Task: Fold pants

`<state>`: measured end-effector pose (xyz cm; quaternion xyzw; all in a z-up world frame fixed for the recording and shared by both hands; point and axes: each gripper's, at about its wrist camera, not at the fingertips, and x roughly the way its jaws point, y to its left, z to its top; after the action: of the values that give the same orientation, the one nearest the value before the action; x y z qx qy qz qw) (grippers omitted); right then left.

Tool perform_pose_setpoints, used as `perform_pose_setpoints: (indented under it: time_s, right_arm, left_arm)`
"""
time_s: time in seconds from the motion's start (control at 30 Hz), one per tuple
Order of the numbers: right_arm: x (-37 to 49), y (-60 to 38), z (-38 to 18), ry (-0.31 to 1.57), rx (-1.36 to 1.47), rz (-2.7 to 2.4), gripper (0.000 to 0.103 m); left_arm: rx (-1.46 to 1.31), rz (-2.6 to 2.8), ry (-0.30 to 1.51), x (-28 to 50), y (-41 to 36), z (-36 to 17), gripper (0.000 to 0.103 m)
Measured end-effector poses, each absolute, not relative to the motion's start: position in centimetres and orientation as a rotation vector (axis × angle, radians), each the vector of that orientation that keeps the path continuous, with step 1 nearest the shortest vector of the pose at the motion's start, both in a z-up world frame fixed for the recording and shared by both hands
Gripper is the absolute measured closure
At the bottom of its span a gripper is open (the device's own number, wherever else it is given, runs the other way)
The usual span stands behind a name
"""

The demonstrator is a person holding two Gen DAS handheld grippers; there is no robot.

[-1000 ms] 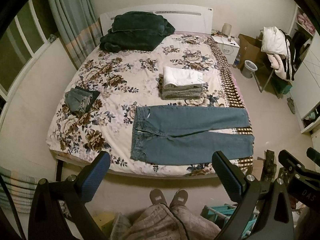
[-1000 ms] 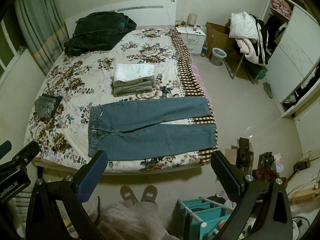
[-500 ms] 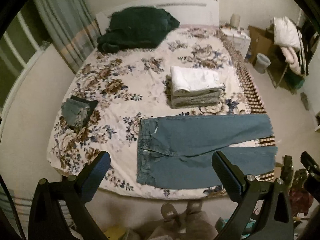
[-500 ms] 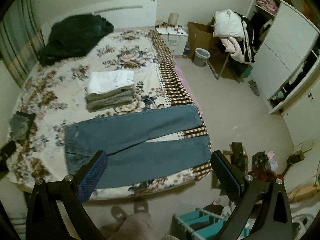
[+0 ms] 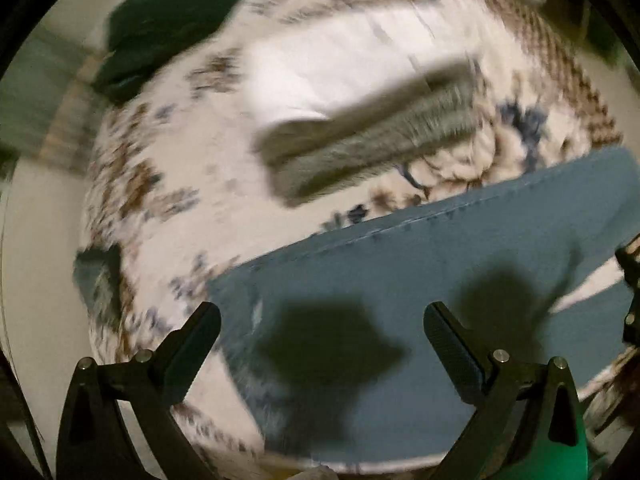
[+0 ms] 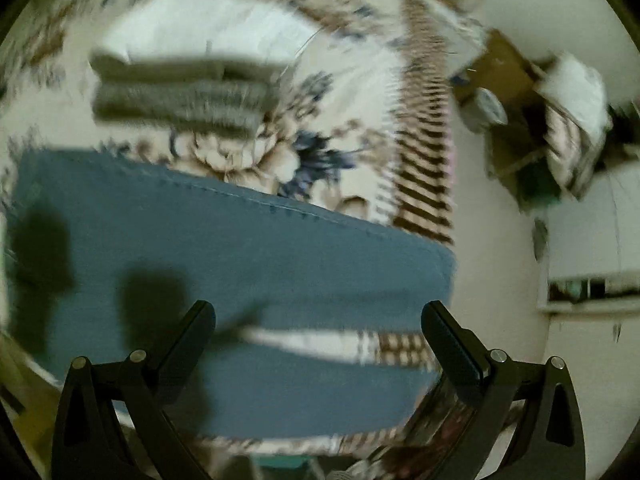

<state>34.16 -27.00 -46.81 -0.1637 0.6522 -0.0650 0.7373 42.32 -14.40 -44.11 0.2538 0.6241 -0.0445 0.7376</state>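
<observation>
Blue jeans (image 5: 400,280) lie flat on the floral bedspread (image 5: 168,152), waist to the left and legs to the right. My left gripper (image 5: 320,336) is open and empty, low over the waist and hip part. In the right wrist view the jeans (image 6: 248,240) fill the lower middle, with the two legs parted near the hems. My right gripper (image 6: 318,336) is open and empty over the lower legs, near the bed's right edge. Both views are blurred by motion. Gripper shadows fall on the denim.
A stack of folded clothes, white on grey (image 5: 360,136), lies just behind the jeans; it also shows in the right wrist view (image 6: 180,92). A dark green bundle (image 5: 168,20) sits at the head of the bed. A small folded denim piece (image 5: 96,280) lies at the left. Floor and clutter (image 6: 520,120) are to the right.
Both grippers have moved down and forward, from standing height at the foot of the bed to close over the jeans. The jeans have not moved. Both grippers stay open.
</observation>
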Motion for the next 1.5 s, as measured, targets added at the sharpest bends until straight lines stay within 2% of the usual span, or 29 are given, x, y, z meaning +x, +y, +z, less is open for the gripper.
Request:
perform_pose_setpoints:
  time_s: [0.1, 0.23, 0.37, 0.4, 0.47, 0.5, 0.53, 0.57, 0.6, 0.63, 0.73, 0.87, 1.0, 1.07, 1.3, 1.5]
  right_arm:
    - [38.3, -28.3, -55.0, 1.513, -0.407, -0.082, 0.000]
    - [42.4, -30.5, -64.7, 1.619, -0.530, -0.042, 0.000]
    - [43.9, -31.9, -69.8, 1.734, -0.550, 0.108, 0.002]
    - [44.2, -32.0, -70.4, 1.746, -0.536, 0.151, 0.007]
    - [44.7, -32.3, -70.9, 1.754, -0.476, 0.236, 0.022]
    - [44.8, -32.4, -70.8, 1.752, -0.448, 0.261, 0.038]
    - [44.7, -32.4, -70.6, 1.742, -0.406, 0.289, 0.062]
    - [44.6, -32.6, -70.3, 1.732, -0.386, 0.291, 0.074]
    - [44.4, -32.6, -70.1, 1.721, -0.368, 0.282, 0.084]
    - [44.0, -32.6, -69.9, 1.708, -0.360, 0.280, 0.090]
    - [42.5, -32.9, -68.6, 1.649, -0.338, 0.240, 0.097]
    - [40.2, -33.7, -65.1, 1.566, -0.299, 0.184, 0.097]
    - [36.3, -34.5, -60.0, 1.469, -0.257, 0.142, 0.097]
    - [33.7, -34.6, -57.5, 1.437, -0.238, 0.113, 0.097]
    - [19.4, -30.3, -53.6, 1.414, -0.200, 0.008, 0.098]
    - [9.9, -28.7, -58.4, 1.512, -0.238, -0.036, 0.098]
  left_arm:
    - [0.685, -0.161, 1.391, 44.4, -16.9, -50.8, 0.000]
    - [0.820, -0.245, 1.411, 46.6, -19.2, -57.0, 0.000]
    - [0.892, -0.373, 1.461, 48.1, -20.2, -60.4, 0.000]
    - [0.878, -0.399, 1.482, 48.5, -20.1, -60.8, 0.003]
    - [0.761, -0.496, 1.542, 49.2, -19.5, -60.4, 0.033]
    - [0.692, -0.528, 1.574, 49.5, -19.1, -59.9, 0.055]
    - [0.662, -0.549, 1.584, 49.5, -18.7, -59.4, 0.071]
    - [0.651, -0.561, 1.575, 49.5, -18.5, -58.7, 0.077]
    - [0.643, -0.547, 1.560, 49.5, -18.1, -57.9, 0.086]
    - [0.636, -0.540, 1.547, 49.5, -17.8, -57.2, 0.092]
    - [0.572, -0.508, 1.498, 49.4, -16.2, -53.9, 0.095]
    - [0.490, -0.450, 1.403, 47.8, -13.6, -47.5, 0.096]
    - [0.331, -0.391, 1.339, 43.4, -10.3, -40.1, 0.098]
    - [0.250, -0.372, 1.335, 39.0, -9.9, -38.5, 0.098]
    - [0.106, -0.361, 1.444, 25.5, -11.4, -44.4, 0.099]
    - [0.083, -0.339, 1.555, 19.5, -11.6, -51.2, 0.099]
